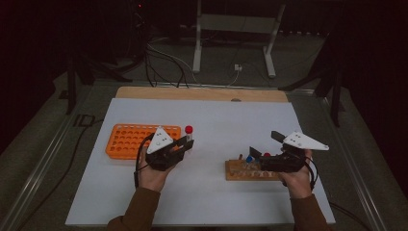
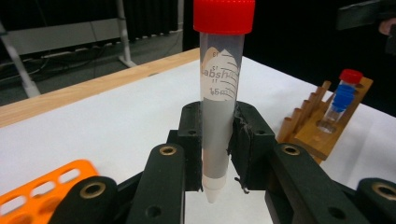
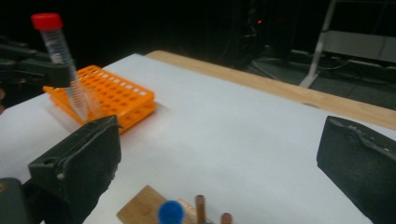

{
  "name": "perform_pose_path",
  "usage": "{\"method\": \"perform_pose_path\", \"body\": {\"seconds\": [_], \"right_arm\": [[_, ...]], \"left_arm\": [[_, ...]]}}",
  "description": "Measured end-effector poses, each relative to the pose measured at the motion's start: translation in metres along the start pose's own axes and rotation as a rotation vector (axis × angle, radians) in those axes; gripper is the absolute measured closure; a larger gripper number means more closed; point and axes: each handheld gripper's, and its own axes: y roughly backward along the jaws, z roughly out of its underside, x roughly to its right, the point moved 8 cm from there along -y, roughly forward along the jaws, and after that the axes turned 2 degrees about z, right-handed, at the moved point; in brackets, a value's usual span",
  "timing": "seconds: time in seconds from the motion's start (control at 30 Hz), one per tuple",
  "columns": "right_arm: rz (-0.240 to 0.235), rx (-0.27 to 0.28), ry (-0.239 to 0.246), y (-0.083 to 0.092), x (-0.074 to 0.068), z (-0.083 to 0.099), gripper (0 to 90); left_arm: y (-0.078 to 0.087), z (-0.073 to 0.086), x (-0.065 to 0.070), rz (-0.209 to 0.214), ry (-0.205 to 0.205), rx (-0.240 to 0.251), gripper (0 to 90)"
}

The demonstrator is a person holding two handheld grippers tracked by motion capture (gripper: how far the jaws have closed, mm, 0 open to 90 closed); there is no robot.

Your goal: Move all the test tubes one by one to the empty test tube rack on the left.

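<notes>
Left gripper (image 2: 219,154) clamps a red-capped tube (image 2: 220,93) upright between its black pads, conical tip hanging below them over the white table (image 2: 116,116). Orange rack (image 2: 42,189) corner at bottom left. Wooden rack (image 2: 327,126) at right holds a blue-capped tube (image 2: 343,100) and a red cap (image 2: 351,75) behind it.

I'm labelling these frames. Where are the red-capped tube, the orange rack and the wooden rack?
Red-capped tube (image 2: 219,93): left gripper view, printed wall.
Orange rack (image 1: 126,140): high view, perforated top.
Wooden rack (image 1: 234,174): high view, front left edge.
</notes>
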Motion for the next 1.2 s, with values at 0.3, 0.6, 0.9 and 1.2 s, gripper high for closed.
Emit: {"method": "perform_pose_path", "body": {"seconds": [0.3,0.6,0.9,1.2], "right_arm": [[0.038,0.02,-0.037,0.012,0.018,0.003,0.2],[0.052,0.027,-0.051,0.018,0.025,0.007,0.2],[0.057,0.034,-0.055,0.02,0.027,0.006,0.2],[0.056,0.037,-0.057,0.021,0.028,0.006,0.2]], "left_arm": [[0.018,0.002,-0.023,-0.058,0.016,0.009,75.2],[0.033,0.009,-0.044,-0.112,0.043,0.02,75.2],[0.042,0.024,-0.061,-0.174,0.062,0.012,75.2],[0.041,0.036,-0.075,-0.223,0.066,0.002,75.2]]}}
